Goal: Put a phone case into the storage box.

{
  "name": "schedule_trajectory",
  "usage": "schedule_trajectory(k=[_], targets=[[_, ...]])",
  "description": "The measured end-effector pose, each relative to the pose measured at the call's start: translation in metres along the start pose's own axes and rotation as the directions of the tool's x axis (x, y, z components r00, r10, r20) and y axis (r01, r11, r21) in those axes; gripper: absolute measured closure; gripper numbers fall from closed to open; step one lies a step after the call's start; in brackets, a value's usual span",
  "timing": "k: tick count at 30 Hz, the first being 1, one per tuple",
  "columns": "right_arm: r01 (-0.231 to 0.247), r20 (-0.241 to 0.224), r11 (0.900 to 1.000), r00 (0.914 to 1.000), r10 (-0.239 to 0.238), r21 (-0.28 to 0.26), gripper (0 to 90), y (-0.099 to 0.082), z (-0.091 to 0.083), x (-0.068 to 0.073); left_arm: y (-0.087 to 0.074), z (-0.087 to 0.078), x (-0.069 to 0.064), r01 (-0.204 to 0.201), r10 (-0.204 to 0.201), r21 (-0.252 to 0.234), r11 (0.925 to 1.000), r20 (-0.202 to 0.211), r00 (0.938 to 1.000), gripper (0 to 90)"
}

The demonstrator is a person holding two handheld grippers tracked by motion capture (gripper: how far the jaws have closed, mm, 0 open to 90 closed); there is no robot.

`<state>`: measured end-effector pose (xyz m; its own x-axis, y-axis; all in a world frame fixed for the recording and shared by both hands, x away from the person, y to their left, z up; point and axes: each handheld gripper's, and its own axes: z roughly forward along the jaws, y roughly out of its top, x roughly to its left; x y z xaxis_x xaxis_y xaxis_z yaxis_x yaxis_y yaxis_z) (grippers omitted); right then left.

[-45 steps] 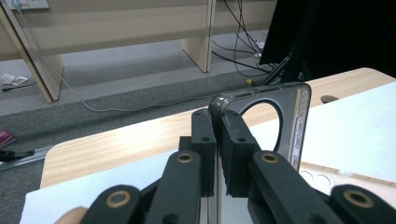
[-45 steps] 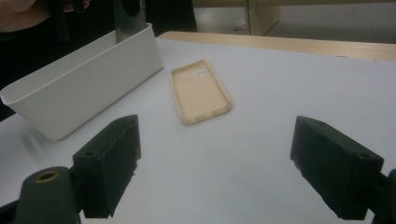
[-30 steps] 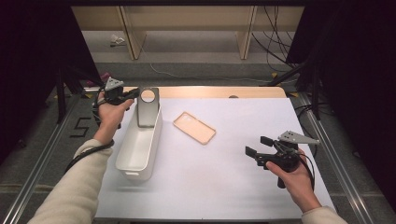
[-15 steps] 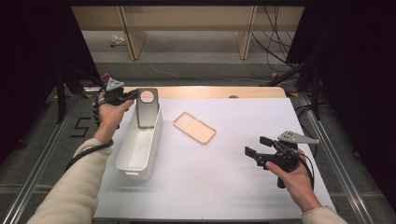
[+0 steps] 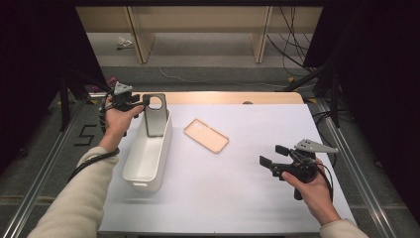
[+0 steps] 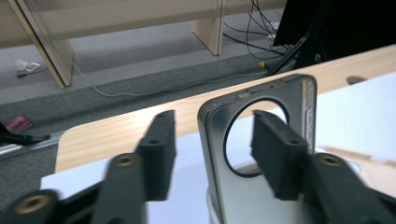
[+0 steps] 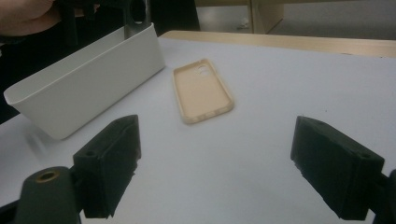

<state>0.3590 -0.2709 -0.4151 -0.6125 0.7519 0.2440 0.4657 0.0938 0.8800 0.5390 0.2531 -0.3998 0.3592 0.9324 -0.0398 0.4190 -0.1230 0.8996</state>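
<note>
A grey phone case [image 5: 154, 116] with a round camera hole stands upright in the far end of the white bin [image 5: 132, 166]. My left gripper [image 5: 143, 104] is at the case's top, and its jaws have just been opening. In the left gripper view the grey phone case [image 6: 243, 196] sits between the parted jaws of the left gripper [image 6: 219, 142], with a clear gap on the left side. A peach phone case [image 5: 206, 135] lies flat, hollow side up, on the white mat. My right gripper [image 5: 272, 155] hovers open at the right, pointing towards the peach phone case [image 7: 201, 91].
The white bin [image 7: 84, 88] lies lengthwise on the mat's left side. The mat [image 5: 247, 198] covers a wooden table [image 5: 223, 97]. Metal rails [image 5: 44, 158] run along both sides, and cables [image 5: 292, 29] trail on the floor beyond.
The left gripper's jaws have parted from the grey case, which still stands in the bin's far end. Neither hand has shifted.
</note>
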Motion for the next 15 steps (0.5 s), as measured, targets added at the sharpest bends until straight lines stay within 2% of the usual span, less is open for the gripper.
schedule_trajectory(k=[2, 6, 11, 13, 15], targets=[[0.0, -0.001, 1.0, 1.0, 0.0, 0.0, 17.0, 0.0, 0.0, 0.0, 0.001, -0.001, -0.001, 0.003, -0.003, -0.003, 1.0, 0.013, 0.9999, 39.5], [-0.001, 0.001, 1.0, 1.0, 0.001, 0.0, 17.0, 0.0, 0.0, 0.0, 0.004, -0.005, -0.005, 0.015, -0.015, -0.006, 0.9999, 0.008, 0.9999, 18.9], [-0.002, 0.003, 1.0, 1.0, 0.002, 0.0, 17.0, 0.0, 0.0, -0.001, 0.008, -0.019, -0.01, 0.014, -0.014, -0.011, 0.9998, 0.011, 0.9998, 8.0], [-0.002, 0.003, 1.0, 1.0, 0.002, 0.0, 16.9, 0.0, 0.0, -0.001, 0.007, -0.027, -0.016, -0.022, 0.022, 0.003, 0.9998, 0.022, 0.9995, 3.2], [-0.003, 0.004, 1.0, 1.0, 0.003, 0.0, 16.9, 0.0, 0.0, -0.001, 0.005, -0.035, -0.021, -0.034, 0.034, 0.0, 0.9994, 0.031, 0.9989, 0.3]])
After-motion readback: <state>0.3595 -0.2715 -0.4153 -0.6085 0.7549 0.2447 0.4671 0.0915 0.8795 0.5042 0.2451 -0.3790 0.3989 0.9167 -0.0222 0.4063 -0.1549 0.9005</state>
